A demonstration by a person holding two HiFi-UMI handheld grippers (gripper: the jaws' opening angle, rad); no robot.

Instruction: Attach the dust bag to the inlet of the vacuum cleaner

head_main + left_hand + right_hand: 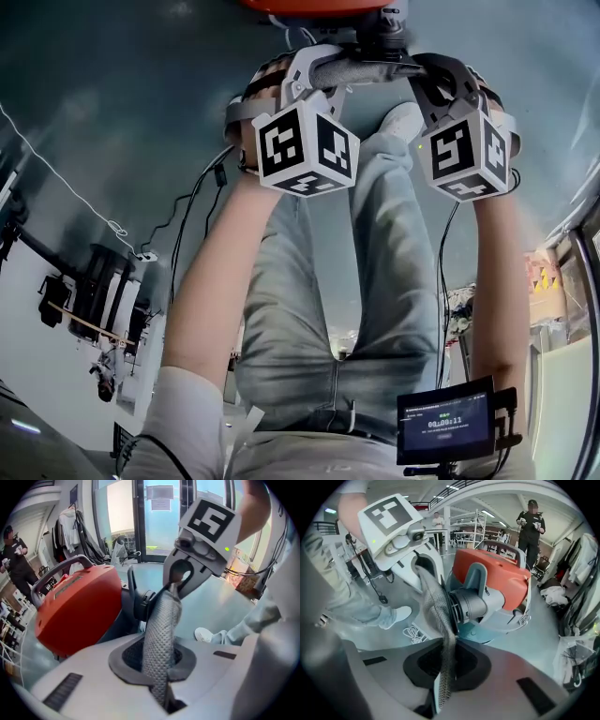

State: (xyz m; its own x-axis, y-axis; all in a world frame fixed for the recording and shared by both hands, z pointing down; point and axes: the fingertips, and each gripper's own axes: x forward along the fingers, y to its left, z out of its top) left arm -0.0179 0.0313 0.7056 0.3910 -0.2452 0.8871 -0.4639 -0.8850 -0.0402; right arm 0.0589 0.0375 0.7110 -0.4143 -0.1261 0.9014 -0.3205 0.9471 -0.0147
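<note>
Two clamped grippers: our left gripper (pixel 164 704) and right gripper (pixel 438 700) each pinch the grey mesh dust bag (pixel 161 634), stretched between them just beside the orange vacuum cleaner's (pixel 499 578) round inlet (pixel 471 604).

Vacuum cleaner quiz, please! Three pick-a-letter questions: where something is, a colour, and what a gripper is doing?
1. Where is the dust bag?
A. on the floor
B. between the left gripper and right gripper
C. in a bin
2. What colour is the vacuum cleaner's shell?
A. orange-red
B. green
C. yellow
3. The left gripper is:
A. open
B. shut on a cable
C. shut on the dust bag
B: the mesh runs from one gripper's jaws to the other's.
A: both gripper views show it.
C: its jaws pinch the mesh.
</note>
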